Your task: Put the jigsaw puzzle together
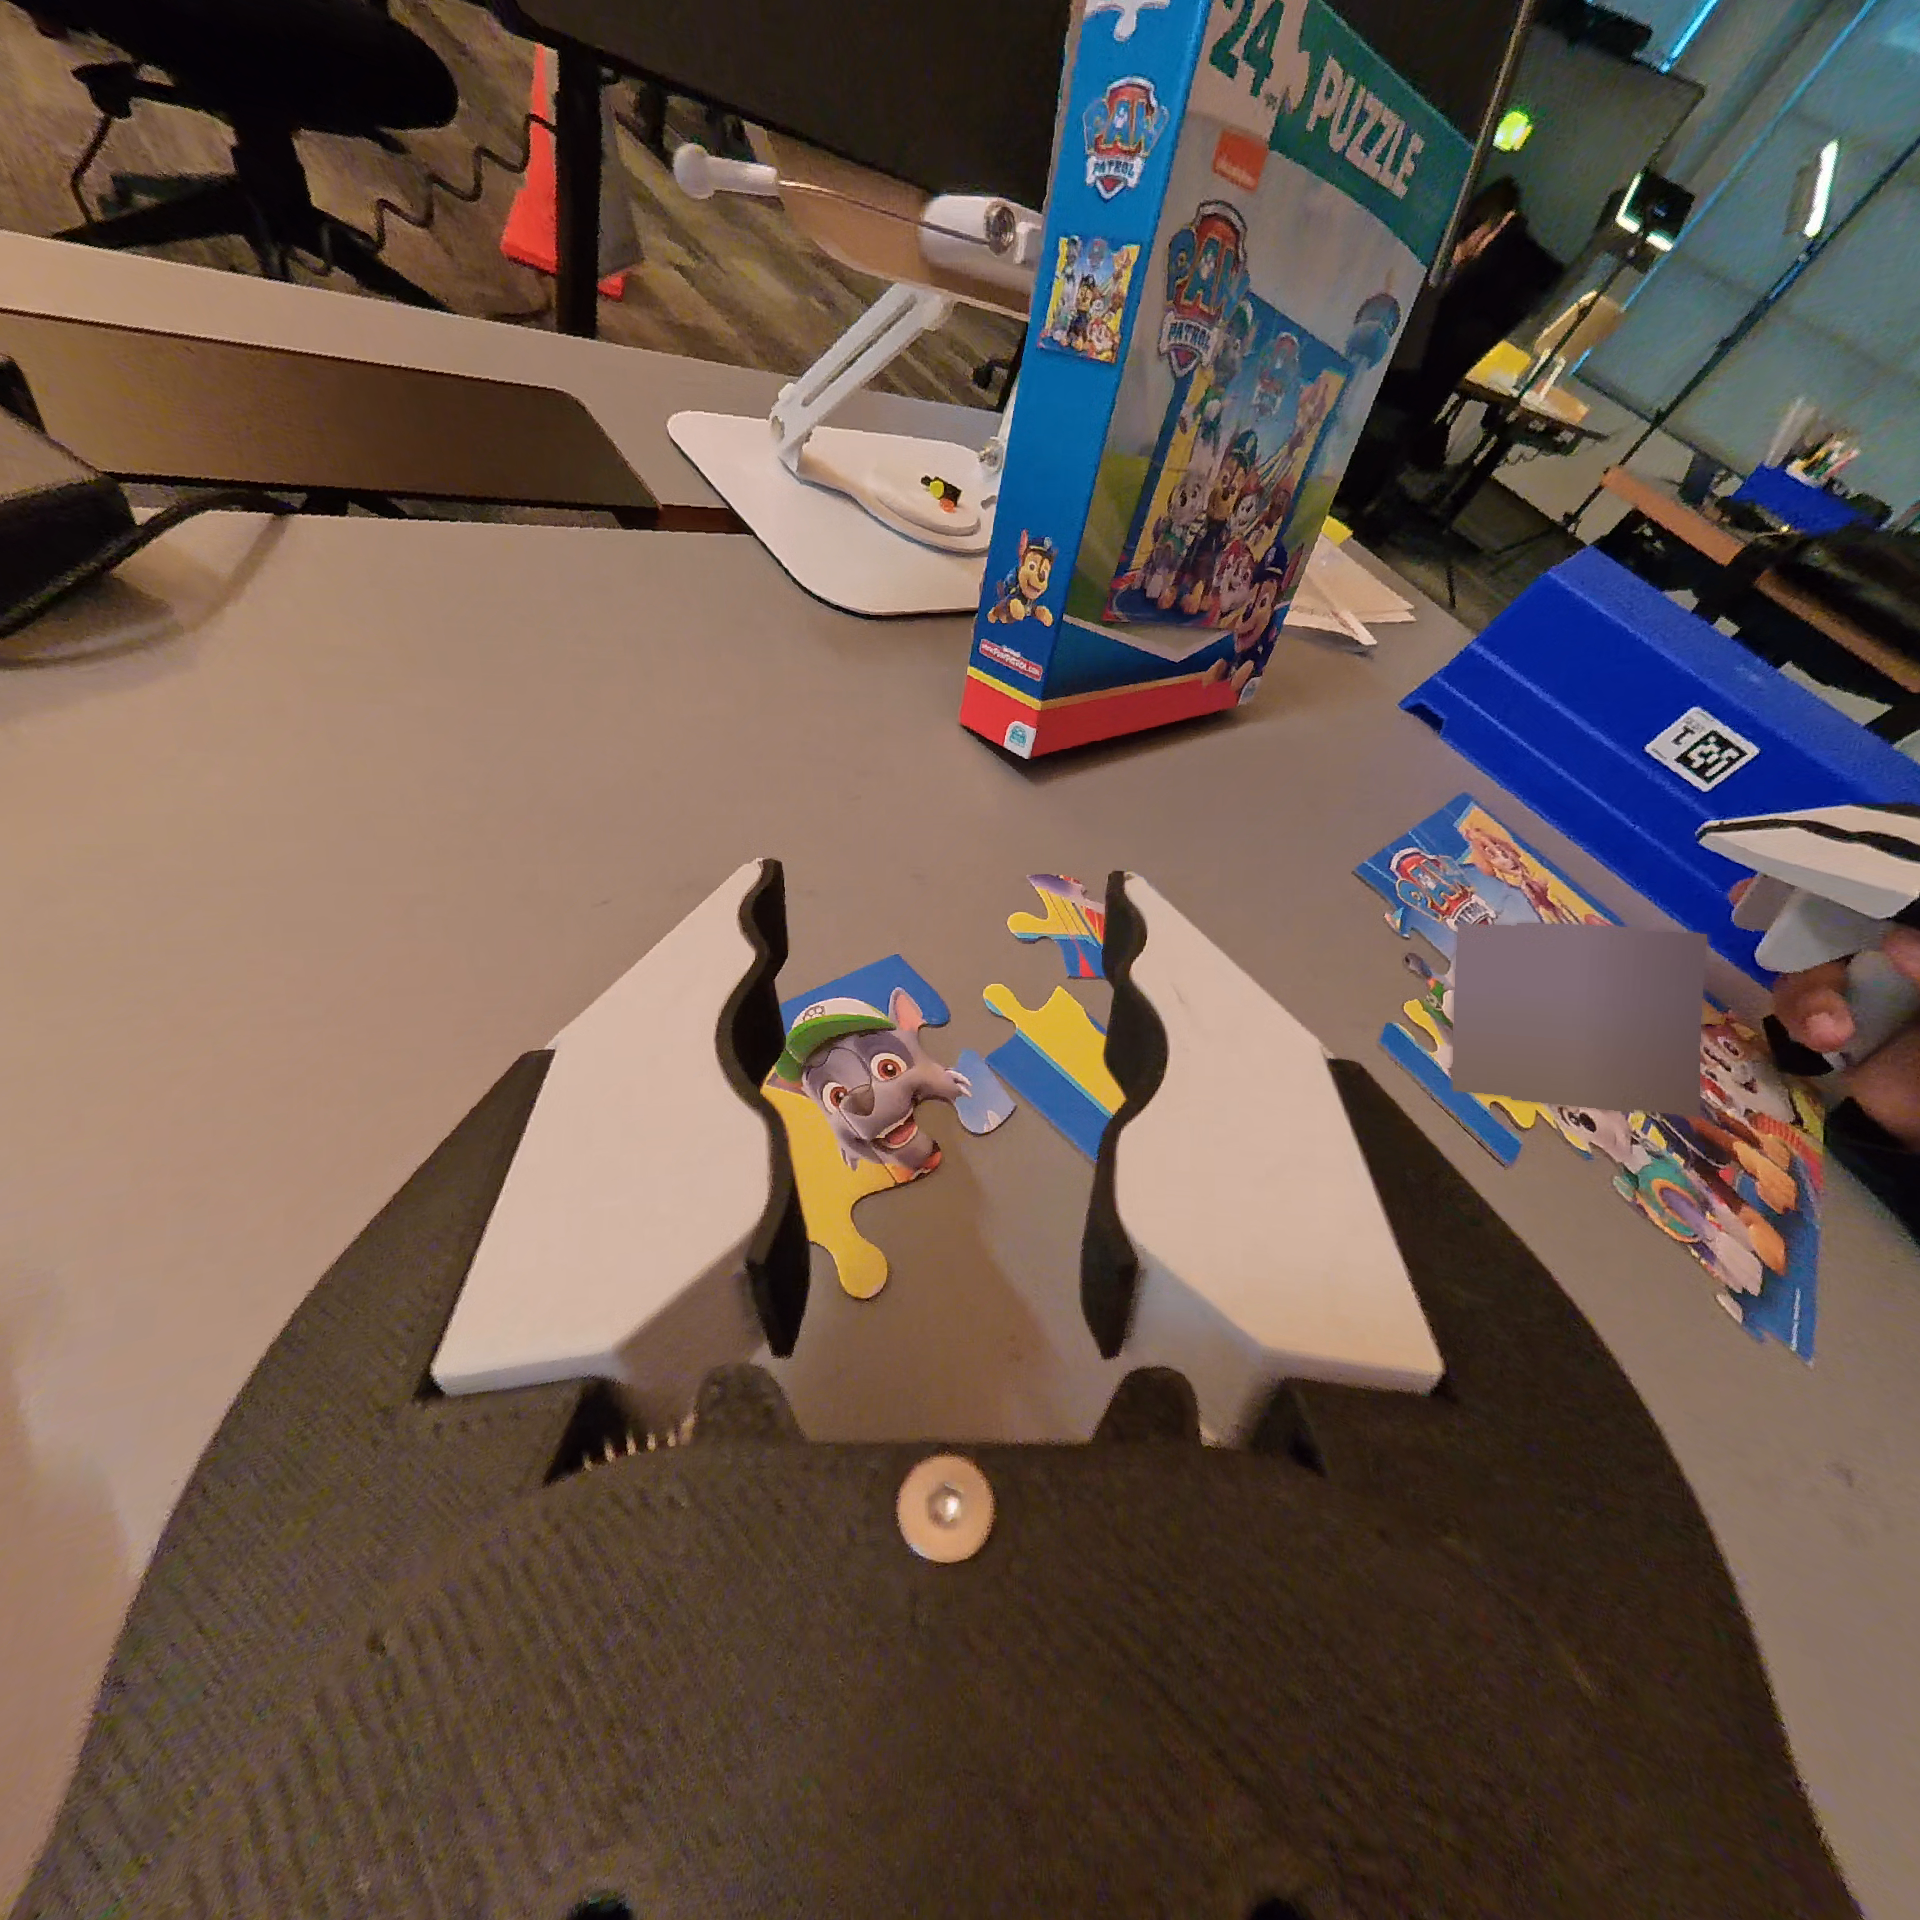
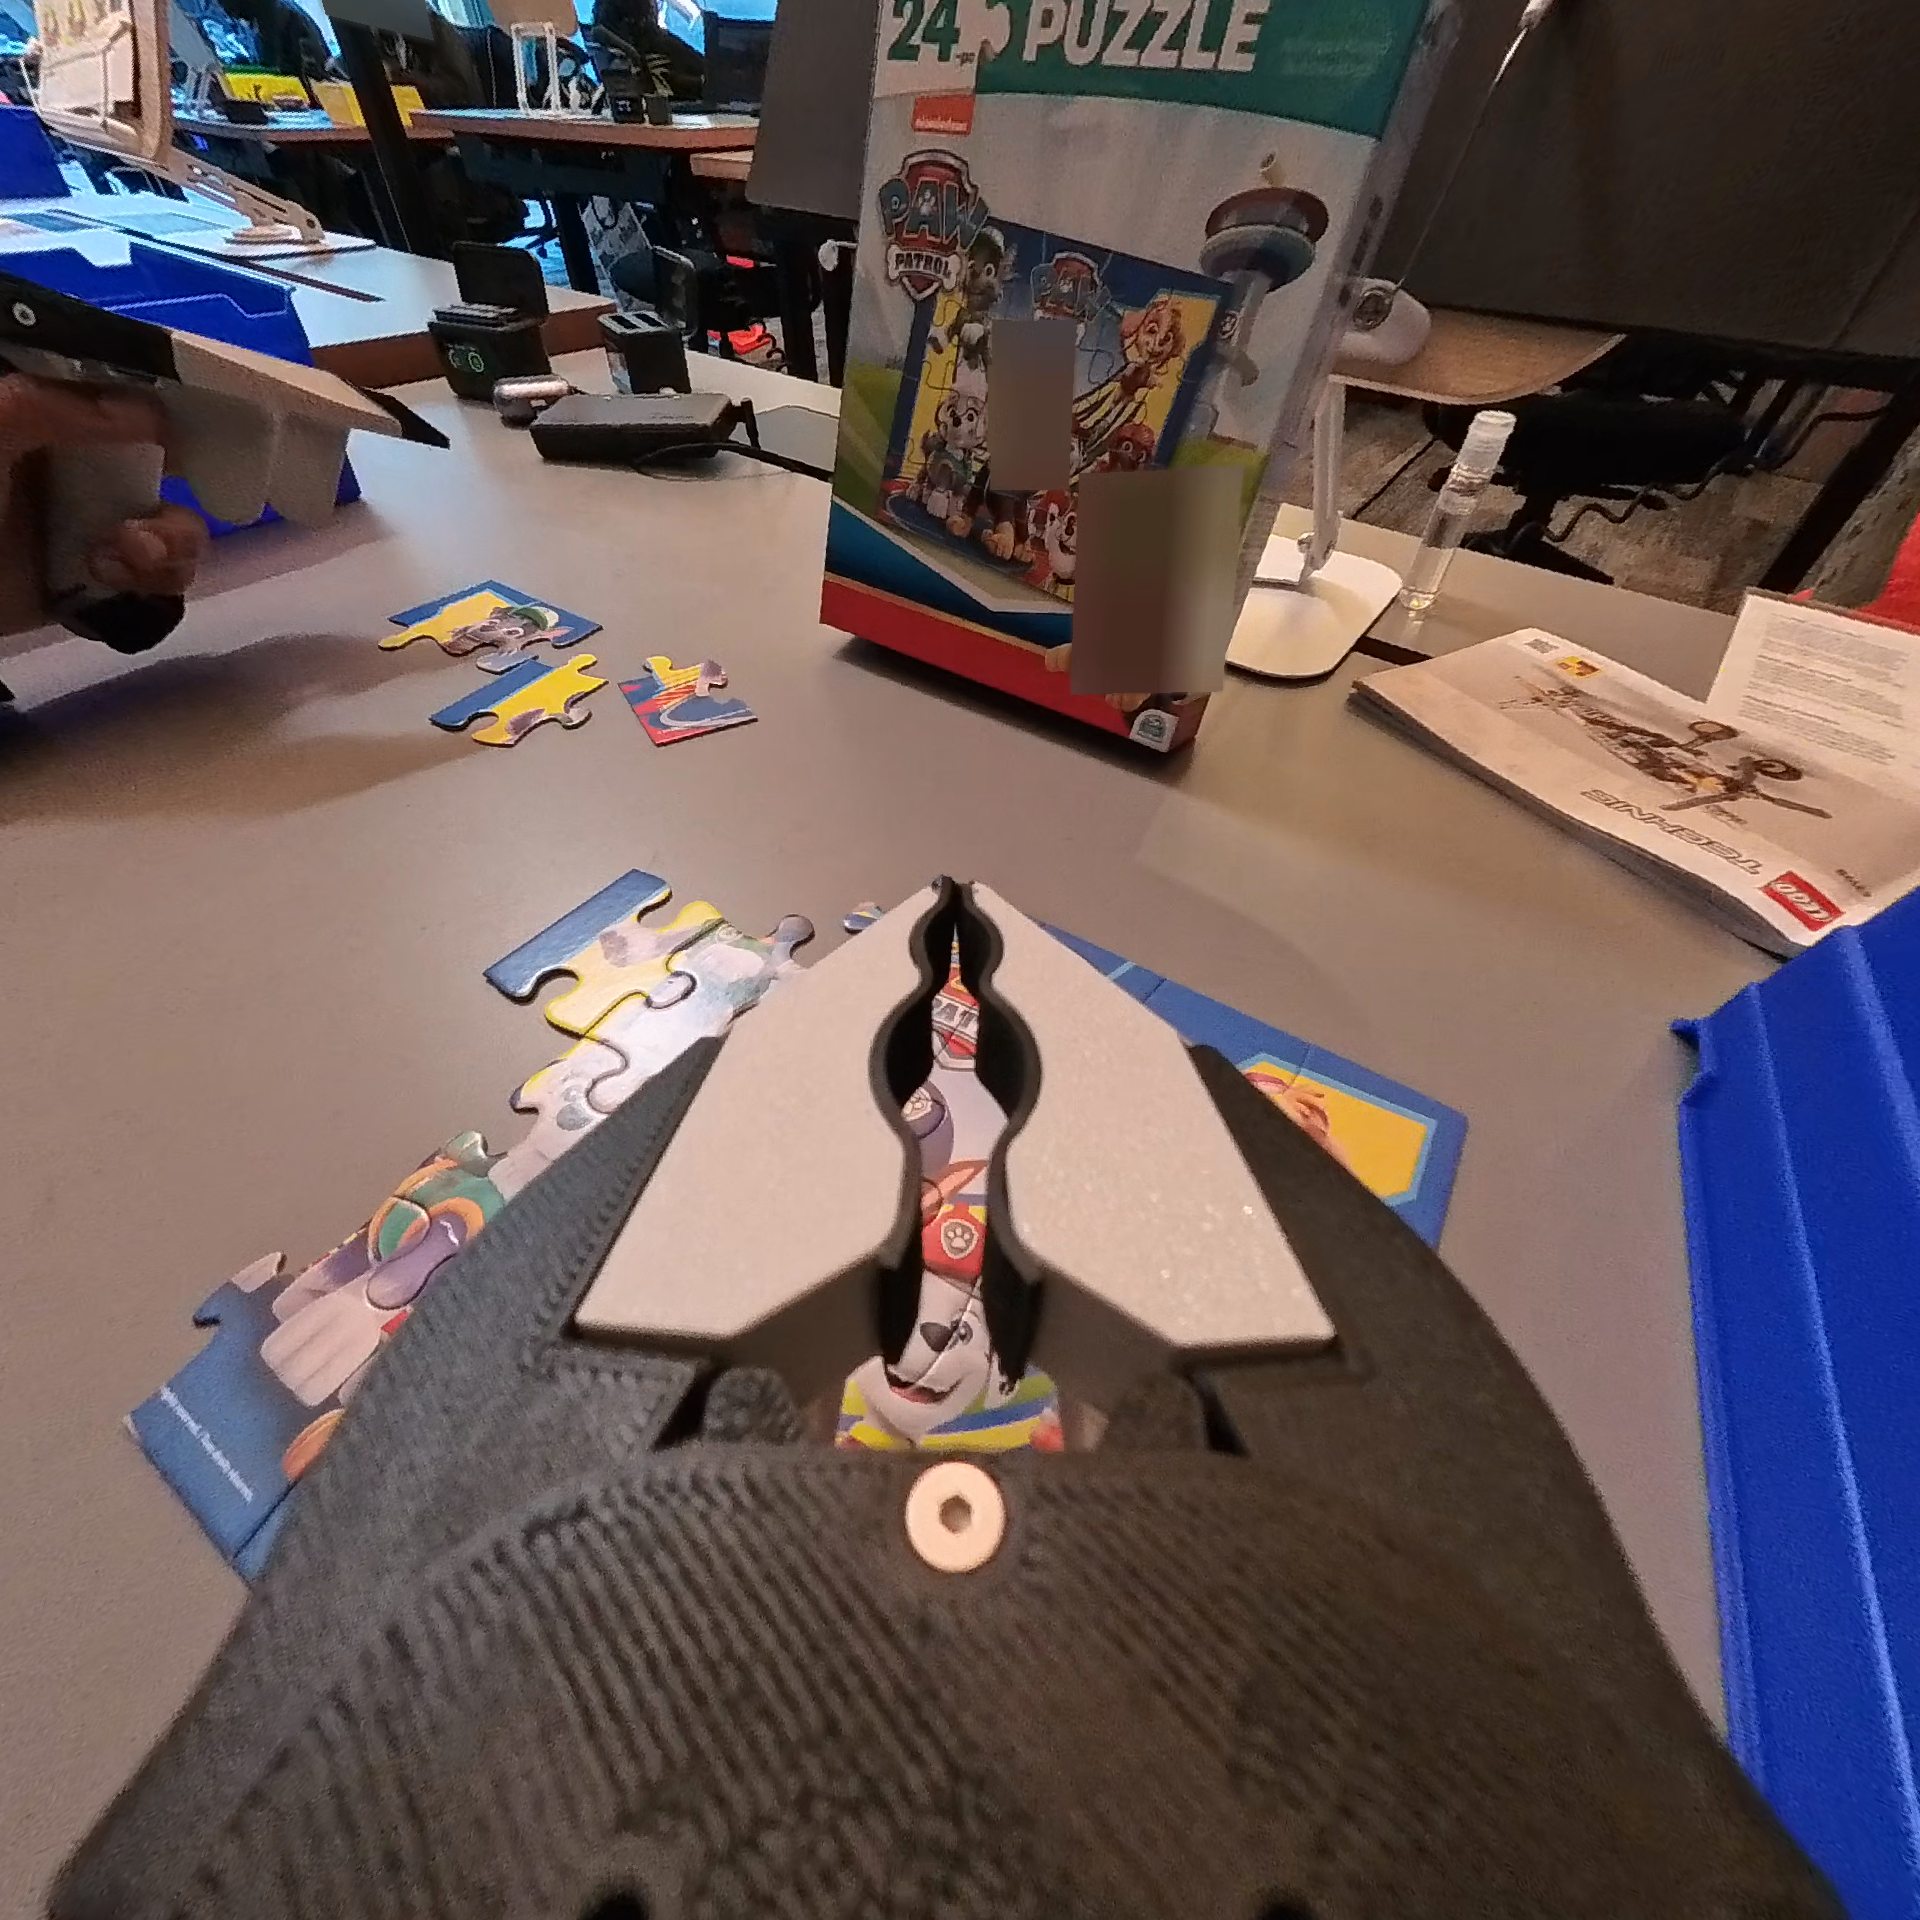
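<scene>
Left hand-held gripper point(image 1: 940, 883) spread, empty, over the dog puzzle piece point(image 1: 868, 1081) lying flat on the surface point(image 1: 416, 831), in front of the puzzle box point(image 1: 1195, 416). Right hand-held gripper point(image 2: 956, 894) pressed together, empty, above the assembled puzzle point(image 2: 623, 1039). Flat thin piece: best pinched by its edges, low.

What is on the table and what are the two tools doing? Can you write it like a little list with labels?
Left tool: open, holding nothing, above the loose pieces
Nearest piece: grey puppy piece with green cap, flat on the table
Other loose pieces: blue and yellow piece; striped piece
Right tool: shut, holding nothing, over the joined puzzle
Puzzle box: standing upright behind the pieces
Blue bin: to the right
Booklet: lying beside the box
Table: grey
</scene>
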Action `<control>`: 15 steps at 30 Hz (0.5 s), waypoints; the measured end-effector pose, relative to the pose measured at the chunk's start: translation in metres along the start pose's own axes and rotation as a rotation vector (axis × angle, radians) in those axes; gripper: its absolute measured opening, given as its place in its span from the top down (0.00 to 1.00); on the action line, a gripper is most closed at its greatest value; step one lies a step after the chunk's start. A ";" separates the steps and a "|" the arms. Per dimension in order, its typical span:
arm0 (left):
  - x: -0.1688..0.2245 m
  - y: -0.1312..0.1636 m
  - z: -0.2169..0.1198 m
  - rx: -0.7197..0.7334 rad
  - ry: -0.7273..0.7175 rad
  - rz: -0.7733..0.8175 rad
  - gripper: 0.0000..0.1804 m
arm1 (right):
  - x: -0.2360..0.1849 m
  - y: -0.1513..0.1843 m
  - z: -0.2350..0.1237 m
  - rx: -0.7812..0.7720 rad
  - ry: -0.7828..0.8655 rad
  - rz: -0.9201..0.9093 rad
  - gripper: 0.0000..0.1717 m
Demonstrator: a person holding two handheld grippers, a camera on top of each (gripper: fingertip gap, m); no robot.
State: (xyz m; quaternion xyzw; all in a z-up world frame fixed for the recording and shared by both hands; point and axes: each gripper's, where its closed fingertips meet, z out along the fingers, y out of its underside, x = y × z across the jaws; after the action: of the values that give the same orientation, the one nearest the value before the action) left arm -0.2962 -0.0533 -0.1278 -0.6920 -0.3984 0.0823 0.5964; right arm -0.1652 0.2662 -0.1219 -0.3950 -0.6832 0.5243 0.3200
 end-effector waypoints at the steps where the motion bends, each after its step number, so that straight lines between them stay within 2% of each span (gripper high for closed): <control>1: -0.001 0.000 0.000 -0.001 -0.006 0.002 0.68 | 0.000 0.000 0.000 0.001 0.001 -0.001 1.00; 9: -0.004 0.000 -0.001 0.006 -0.017 0.001 0.67 | -0.001 0.000 0.000 0.000 -0.005 -0.002 1.00; 15: 0.032 0.009 0.008 -0.047 0.147 0.068 0.60 | -0.003 0.002 0.002 -0.012 -0.009 -0.008 1.00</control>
State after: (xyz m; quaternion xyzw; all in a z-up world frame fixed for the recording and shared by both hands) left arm -0.2752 -0.0266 -0.1268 -0.7231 -0.3315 0.0422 0.6046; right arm -0.1649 0.2630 -0.1245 -0.3917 -0.6893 0.5208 0.3165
